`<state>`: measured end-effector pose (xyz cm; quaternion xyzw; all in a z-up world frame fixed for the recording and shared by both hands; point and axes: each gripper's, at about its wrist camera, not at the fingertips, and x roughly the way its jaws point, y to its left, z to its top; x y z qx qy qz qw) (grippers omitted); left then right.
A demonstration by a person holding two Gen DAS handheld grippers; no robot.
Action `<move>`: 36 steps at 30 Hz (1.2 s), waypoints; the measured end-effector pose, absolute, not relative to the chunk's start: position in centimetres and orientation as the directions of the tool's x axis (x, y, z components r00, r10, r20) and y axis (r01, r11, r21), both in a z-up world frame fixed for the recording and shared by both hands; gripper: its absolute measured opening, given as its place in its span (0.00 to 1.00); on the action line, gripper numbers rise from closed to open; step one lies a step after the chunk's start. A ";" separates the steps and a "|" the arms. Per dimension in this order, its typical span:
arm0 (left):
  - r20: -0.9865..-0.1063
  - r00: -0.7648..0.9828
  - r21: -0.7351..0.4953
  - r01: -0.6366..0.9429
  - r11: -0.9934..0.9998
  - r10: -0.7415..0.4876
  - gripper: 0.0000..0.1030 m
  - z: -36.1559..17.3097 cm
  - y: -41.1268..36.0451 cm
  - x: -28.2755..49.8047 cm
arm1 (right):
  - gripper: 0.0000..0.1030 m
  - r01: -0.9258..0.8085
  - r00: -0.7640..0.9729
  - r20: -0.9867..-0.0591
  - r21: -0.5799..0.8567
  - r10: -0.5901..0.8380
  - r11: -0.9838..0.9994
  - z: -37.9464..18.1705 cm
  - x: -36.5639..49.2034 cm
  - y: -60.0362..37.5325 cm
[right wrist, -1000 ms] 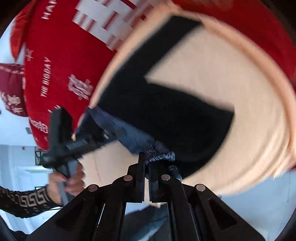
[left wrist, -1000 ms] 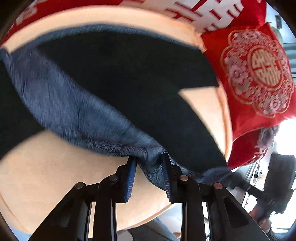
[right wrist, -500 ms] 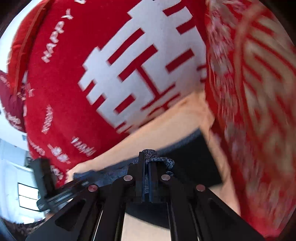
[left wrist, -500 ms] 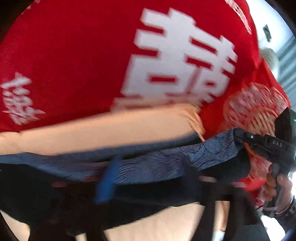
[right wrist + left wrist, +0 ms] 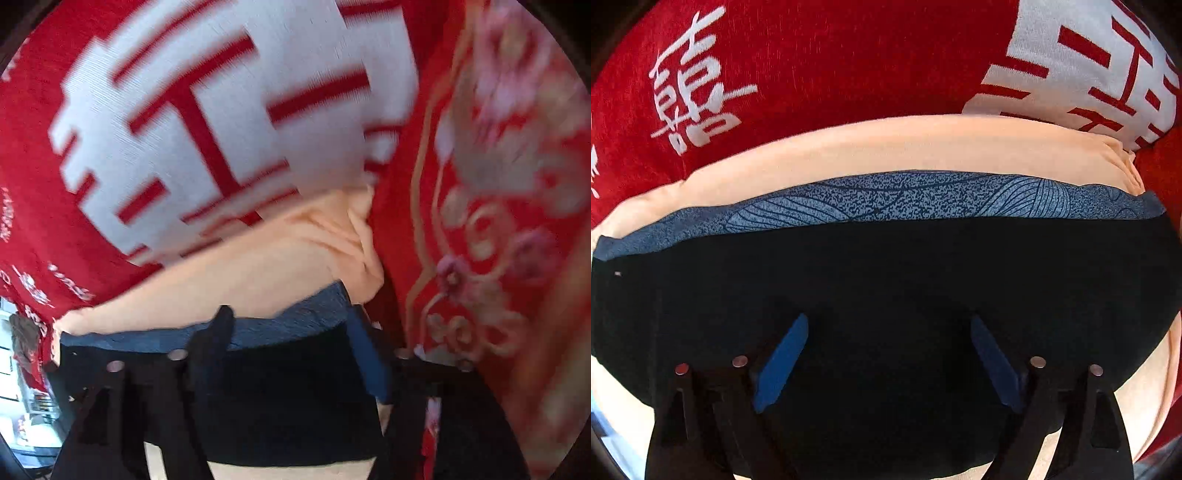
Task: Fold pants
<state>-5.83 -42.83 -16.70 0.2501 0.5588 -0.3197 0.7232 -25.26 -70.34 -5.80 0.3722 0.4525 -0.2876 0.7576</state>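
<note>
The pants lie flat mid-frame on the peach cushion. Left tongs and right tongs both gape, holding nothing. Soft, light cloth, probably; pinch at the blue hem.

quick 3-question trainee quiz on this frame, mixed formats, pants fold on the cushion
1. True or false: the left gripper is clamped on a fold of the pants.
2. Multiple choice: the blue patterned band runs along which edge of the black pants in the left wrist view? A) near edge, by the fingers B) far edge, toward the red pillow C) no edge, it lies apart
3. Fill in: the pants lie on a ____-coloured cushion.

Key
1. False: its jaws stand wide apart over the fabric, nothing between them.
2. B
3. peach
</note>
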 end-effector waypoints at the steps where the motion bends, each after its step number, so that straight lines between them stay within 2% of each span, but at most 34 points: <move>1: -0.969 0.168 0.002 0.738 0.675 -0.181 0.88 -16.7 -42.8 -5.7 | 0.71 0.758 0.453 -0.887 0.328 -0.093 0.564 -4.9 -25.6 -69.6; 4: -0.972 0.158 -0.001 0.737 0.676 -0.173 0.88 -16.7 -43.1 -5.5 | 0.71 0.760 0.489 -0.870 0.396 -0.053 0.516 -4.8 -27.8 -67.1; 7: -0.973 0.159 0.002 0.737 0.676 -0.170 0.88 -16.8 -43.2 -5.5 | 0.64 0.834 0.377 -0.926 0.341 0.003 0.434 -8.6 -30.0 -64.9; 10: -0.968 0.172 0.006 0.740 0.673 -0.181 0.90 -16.8 -42.5 -5.6 | 0.42 0.892 0.313 -0.949 0.304 0.028 0.334 -12.4 -31.7 -64.9; 11: -0.967 0.180 0.012 0.740 0.673 -0.180 0.93 -16.7 -42.2 -6.1 | 0.16 0.900 0.296 -0.955 0.281 0.007 0.334 -13.0 -31.7 -65.2; 12: -0.967 0.183 0.018 0.738 0.674 -0.175 0.94 -16.6 -42.0 -6.7 | 0.00 0.907 0.252 -0.967 0.226 -0.029 0.354 -13.3 -31.7 -65.4; 16: -0.983 0.142 0.026 0.730 0.683 -0.114 0.94 -16.2 -42.6 -5.7 | 0.00 0.915 0.206 -0.978 0.182 -0.029 0.361 -12.4 -32.2 -65.1; 17: -0.982 0.152 0.037 0.730 0.682 -0.110 0.94 -15.6 -43.0 -5.5 | 0.08 0.909 0.206 -0.977 0.170 -0.055 0.381 -11.3 -32.1 -64.8; 19: -0.973 0.171 0.024 0.736 0.676 -0.152 0.94 -14.3 -43.8 -5.4 | 0.09 0.863 0.313 -0.945 0.242 -0.093 0.443 -8.7 -31.2 -64.5; 21: -0.966 0.179 0.010 0.745 0.667 -0.185 0.94 -13.6 -45.5 -5.3 | 0.19 0.817 0.370 -0.923 0.268 -0.107 0.511 -7.6 -28.9 -65.4; 25: -0.962 0.187 0.005 0.741 0.672 -0.198 0.94 -14.6 -49.1 -5.3 | 0.20 0.780 0.411 -0.909 0.316 -0.062 0.541 -10.6 -24.1 -68.9; 28: -0.967 0.191 0.028 0.736 0.677 -0.167 0.94 -16.6 -50.4 -5.4 | 0.19 0.787 0.330 -0.944 0.275 0.000 0.553 -14.2 -22.3 -70.0; 30: -0.961 0.186 -0.004 0.732 0.681 -0.206 0.94 -16.8 -49.8 -5.2 | 0.06 0.802 0.280 -0.958 0.199 -0.061 0.563 -15.2 -22.6 -71.1; 32: -0.959 0.195 0.006 0.738 0.675 -0.204 0.94 -16.7 -48.7 -4.9 | 0.05 0.832 0.250 -0.958 0.138 -0.141 0.537 -14.4 -23.7 -72.1; 33: -0.960 0.197 0.010 0.737 0.675 -0.200 0.94 -16.7 -48.0 -4.6 | 0.06 0.853 0.220 -0.960 0.103 -0.174 0.512 -14.0 -24.2 -72.4; 35: -0.965 0.183 0.002 0.726 0.688 -0.189 0.94 -16.4 -46.7 -4.0 | 0.14 0.878 0.150 -0.967 0.035 -0.206 0.478 -13.3 -24.8 -72.6; 36: -0.969 0.174 0.001 0.716 0.698 -0.177 0.94 -16.0 -45.8 -3.8 | 0.19 0.878 0.191 -0.967 0.091 -0.171 0.470 -12.9 -25.2 -72.4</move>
